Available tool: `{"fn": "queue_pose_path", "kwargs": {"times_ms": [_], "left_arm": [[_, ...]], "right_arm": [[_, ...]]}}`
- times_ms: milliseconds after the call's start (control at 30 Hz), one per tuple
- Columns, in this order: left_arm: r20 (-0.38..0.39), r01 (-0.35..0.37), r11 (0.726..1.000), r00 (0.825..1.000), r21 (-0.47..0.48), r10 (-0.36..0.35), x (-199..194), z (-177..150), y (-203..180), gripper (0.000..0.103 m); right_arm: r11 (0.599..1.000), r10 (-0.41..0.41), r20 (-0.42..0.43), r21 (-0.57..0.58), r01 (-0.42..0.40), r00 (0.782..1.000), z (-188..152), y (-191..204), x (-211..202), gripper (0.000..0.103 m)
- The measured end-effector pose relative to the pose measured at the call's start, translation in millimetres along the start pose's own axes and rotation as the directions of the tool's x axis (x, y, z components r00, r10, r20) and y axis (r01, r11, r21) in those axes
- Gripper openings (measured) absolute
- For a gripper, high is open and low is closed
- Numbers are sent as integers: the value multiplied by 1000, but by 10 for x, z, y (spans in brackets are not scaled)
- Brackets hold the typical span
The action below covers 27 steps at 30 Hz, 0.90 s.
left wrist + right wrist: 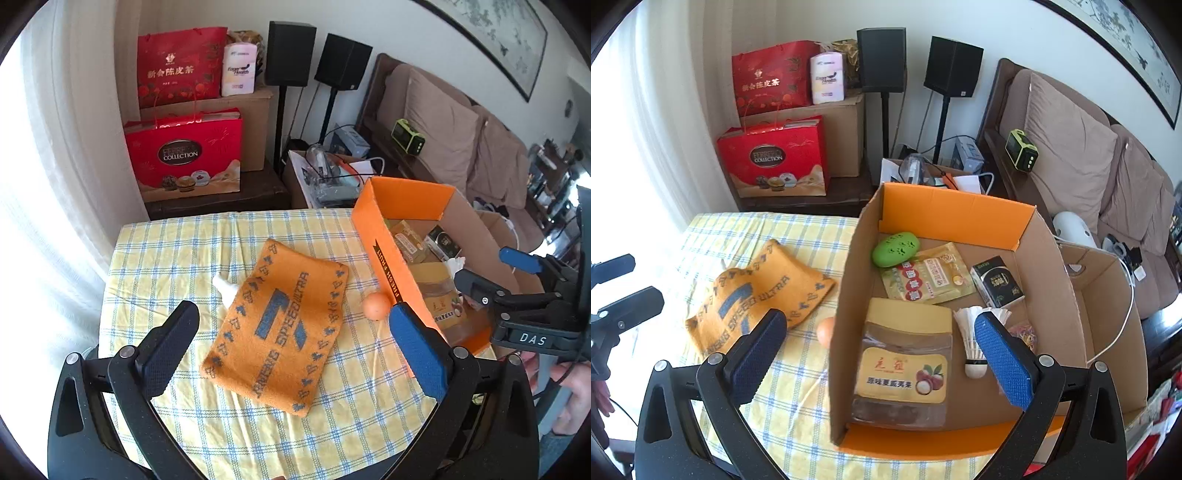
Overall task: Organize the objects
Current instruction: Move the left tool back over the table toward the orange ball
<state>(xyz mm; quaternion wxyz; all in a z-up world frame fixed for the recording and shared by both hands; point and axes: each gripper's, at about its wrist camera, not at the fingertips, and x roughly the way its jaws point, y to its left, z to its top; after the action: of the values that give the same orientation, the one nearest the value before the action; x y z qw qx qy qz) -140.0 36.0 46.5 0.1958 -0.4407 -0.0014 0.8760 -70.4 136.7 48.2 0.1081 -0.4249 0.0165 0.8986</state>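
The right gripper (882, 350) stands with its jaws spread as wide as they go and nothing between the pads; it hangs above the near end of the orange cardboard box (956, 221), one finger outside the box's left wall and the other over the shuttlecock (975, 343) lying inside. The left gripper (295, 328) is likewise wide open and empty, poised over the orange towel (280, 325) on the checked tablecloth (177, 251).

Judging by this, the work is between picks: most things are already boxed, and the left side appears to be lining up on what is left on the table. The next move probably calls for lowering the open jaws onto the towel and pinching a fold of it, since it lies flat and limp, or else going for the small orange ball (376, 305), which sits touching or just beside the box's outer wall and could roll if nudged.

Counted inside the box: one green oval case (895, 249), one flat yellow sachet (927, 277), one small black carton (997, 282), one clear pouch of nuts with a yellow label (905, 358), one shuttlecock, and one small heap of rubber bands (1027, 332).

Left on the table: one towel, one ball, and one white tube (227, 288) partly hidden under the towel's far edge.
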Motion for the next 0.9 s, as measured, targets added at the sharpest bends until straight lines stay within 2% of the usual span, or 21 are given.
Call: {"fn": "queue_pose_path", "kwargs": {"times_ms": [300, 567, 700, 900], "left_arm": [[18, -50, 999, 999, -7, 50, -47, -256, 168, 103], [11, -81, 997, 997, -19, 81, -9, -439, 246, 103], [-1, -50, 998, 999, -29, 50, 81, -531, 270, 103], [-25, -19, 999, 999, 28, 20, 327, -610, 160, 103]], "right_arm": [[999, 22, 20, -28, -22, 1000, -130, 239, -31, 103], [996, 92, 21, -19, -92, 996, -264, 294, -40, 103], [992, 127, 22, -11, -127, 992, -317, 288, -50, 103], [989, 150, 22, -3, -150, 988, -353, 244, -77, 103]]}}
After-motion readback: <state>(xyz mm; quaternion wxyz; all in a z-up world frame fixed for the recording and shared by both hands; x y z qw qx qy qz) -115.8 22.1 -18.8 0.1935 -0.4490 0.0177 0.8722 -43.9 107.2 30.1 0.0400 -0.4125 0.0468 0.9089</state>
